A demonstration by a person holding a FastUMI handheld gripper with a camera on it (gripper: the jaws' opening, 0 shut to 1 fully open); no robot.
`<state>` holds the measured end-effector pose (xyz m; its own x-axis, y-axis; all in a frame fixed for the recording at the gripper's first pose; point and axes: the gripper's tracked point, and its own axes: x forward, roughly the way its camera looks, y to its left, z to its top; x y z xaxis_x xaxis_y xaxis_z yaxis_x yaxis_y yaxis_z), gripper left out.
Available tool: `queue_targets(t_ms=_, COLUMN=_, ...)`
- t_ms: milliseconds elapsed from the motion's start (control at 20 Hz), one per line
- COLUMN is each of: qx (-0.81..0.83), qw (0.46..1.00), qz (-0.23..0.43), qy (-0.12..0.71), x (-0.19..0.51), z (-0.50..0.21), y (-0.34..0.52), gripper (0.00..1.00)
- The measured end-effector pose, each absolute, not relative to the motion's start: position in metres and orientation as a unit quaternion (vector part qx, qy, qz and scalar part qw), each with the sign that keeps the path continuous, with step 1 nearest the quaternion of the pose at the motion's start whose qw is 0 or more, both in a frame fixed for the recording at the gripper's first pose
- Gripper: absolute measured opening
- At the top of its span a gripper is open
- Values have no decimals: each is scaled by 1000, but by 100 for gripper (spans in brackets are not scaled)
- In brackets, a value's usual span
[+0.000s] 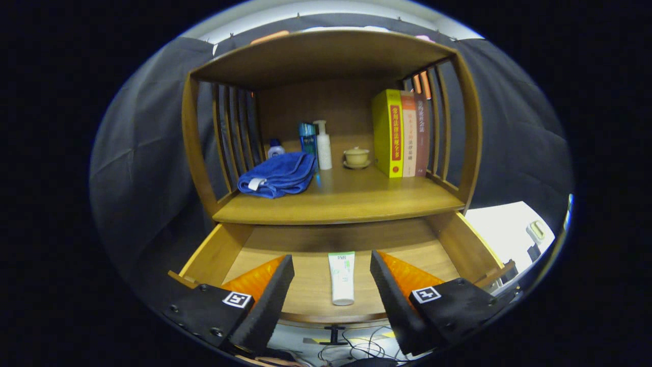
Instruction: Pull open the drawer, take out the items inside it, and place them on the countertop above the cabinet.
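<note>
No legible text on books (401, 133); tube (342, 278)

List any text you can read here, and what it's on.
Yellow book spine: characters, too blurred to read.
Two books beside it: blurred too.
White tube in the drawer, between the fingers of the open gripper: print too small.
Nothing legible.

Drawer (461, 244) rear hidden under shelf (346, 201); small bottle (275, 148) half behind blue towel (279, 175).
</note>
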<state>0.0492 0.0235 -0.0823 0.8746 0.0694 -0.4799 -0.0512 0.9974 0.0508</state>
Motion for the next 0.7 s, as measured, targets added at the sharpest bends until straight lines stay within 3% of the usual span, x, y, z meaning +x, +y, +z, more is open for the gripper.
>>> queue_targets(t_ms=700, qx=13, qw=872, qz=25, qy=488, x=109, z=-188, y=26, gripper=98)
